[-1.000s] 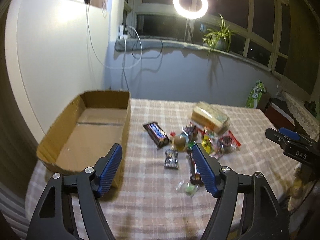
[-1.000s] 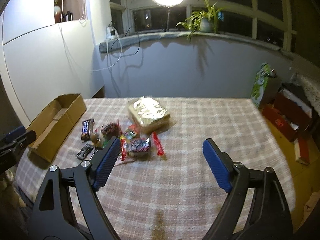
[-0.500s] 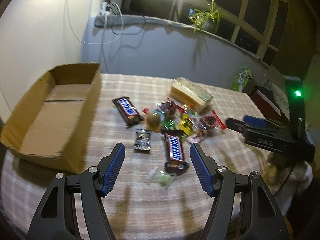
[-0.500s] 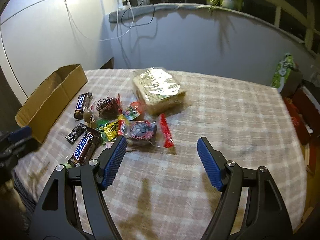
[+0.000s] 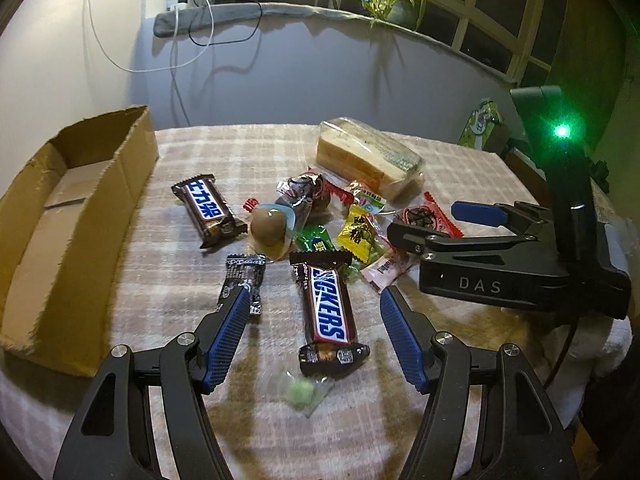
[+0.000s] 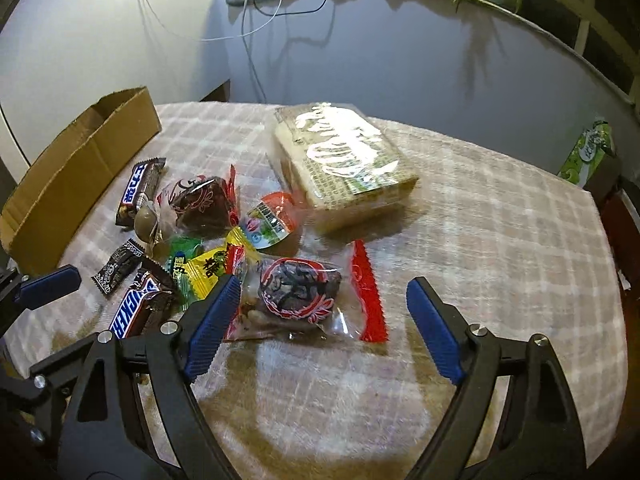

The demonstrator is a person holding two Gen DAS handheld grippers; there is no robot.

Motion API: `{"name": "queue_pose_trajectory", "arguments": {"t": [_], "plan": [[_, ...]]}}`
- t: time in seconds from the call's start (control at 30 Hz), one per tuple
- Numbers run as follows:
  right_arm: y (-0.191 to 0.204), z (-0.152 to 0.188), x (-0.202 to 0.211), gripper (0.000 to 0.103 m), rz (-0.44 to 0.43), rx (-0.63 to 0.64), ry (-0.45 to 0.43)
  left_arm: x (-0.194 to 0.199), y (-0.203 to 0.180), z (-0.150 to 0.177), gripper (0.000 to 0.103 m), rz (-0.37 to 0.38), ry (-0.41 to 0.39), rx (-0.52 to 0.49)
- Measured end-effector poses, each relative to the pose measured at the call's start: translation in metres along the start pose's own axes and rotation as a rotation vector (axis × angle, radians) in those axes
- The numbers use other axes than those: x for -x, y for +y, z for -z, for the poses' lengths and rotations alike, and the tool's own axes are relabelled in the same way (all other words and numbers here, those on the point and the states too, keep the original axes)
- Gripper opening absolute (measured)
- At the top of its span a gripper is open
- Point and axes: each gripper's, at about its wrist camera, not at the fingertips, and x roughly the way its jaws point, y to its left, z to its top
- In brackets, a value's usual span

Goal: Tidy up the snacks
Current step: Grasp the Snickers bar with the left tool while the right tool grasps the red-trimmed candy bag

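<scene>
Left tool (image 5: 314,322) hangs over the checked surface (image 5: 248,152) with its blue fingers spread and released; the Snickers bar (image 5: 326,308) lies lengthwise in the gap between them, touched by neither pad. A small black wrapped sweet (image 5: 242,276) sits just beside the left finger, and a clear-wrapped green candy (image 5: 302,392) lies on the cloth just below the bar's near end. Farther in, a second Snickers bar with blue lettering (image 5: 208,210) lies near the open cardboard box (image 5: 76,216), which stands at the left edge of the surface. Between that bar and the wrapped sandwich (image 5: 368,160) is a loose heap of small sweets, among them a brown ball-shaped one (image 5: 268,232), a green packet (image 5: 316,242) and a yellow packet (image 5: 356,234). Right tool (image 6: 316,308) is released too, its jaws opening wider, and a clear packet with a red edge holding a dark lump (image 6: 304,296) lies on the cloth in the gap between its fingers, with its left end behind the left pad; whether that pad touches it cannot be told. From the left wrist view the right tool (image 5: 472,216) shows side-on at the right, over the edge of the heap.
</scene>
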Motion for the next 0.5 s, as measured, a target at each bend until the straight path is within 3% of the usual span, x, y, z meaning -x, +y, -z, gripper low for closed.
{"name": "queue_pose_trajectory", "arguments": {"t": [0.1,0.17,0.27,0.43,0.5], "plan": [[0.002,0.0,-0.003,0.088,-0.002,0.01,0.009,-0.007,0.0,0.0,0.067,0.001,0.013,0.0],[0.002,0.0,-0.004,0.087,-0.004,0.013,0.012,-0.012,0.0,0.0,0.057,-0.001,0.023,-0.001],[0.002,0.0,-0.007,0.086,-0.017,0.012,0.022,-0.02,0.001,0.0,0.052,-0.002,0.04,0.0],[0.007,0.003,-0.008,0.075,-0.037,0.022,0.029,-0.026,-0.002,0.002,0.031,-0.005,0.05,-0.013],[0.007,0.003,-0.006,0.071,-0.044,0.019,0.024,-0.025,-0.003,0.002,0.028,-0.01,0.049,-0.02]]}}
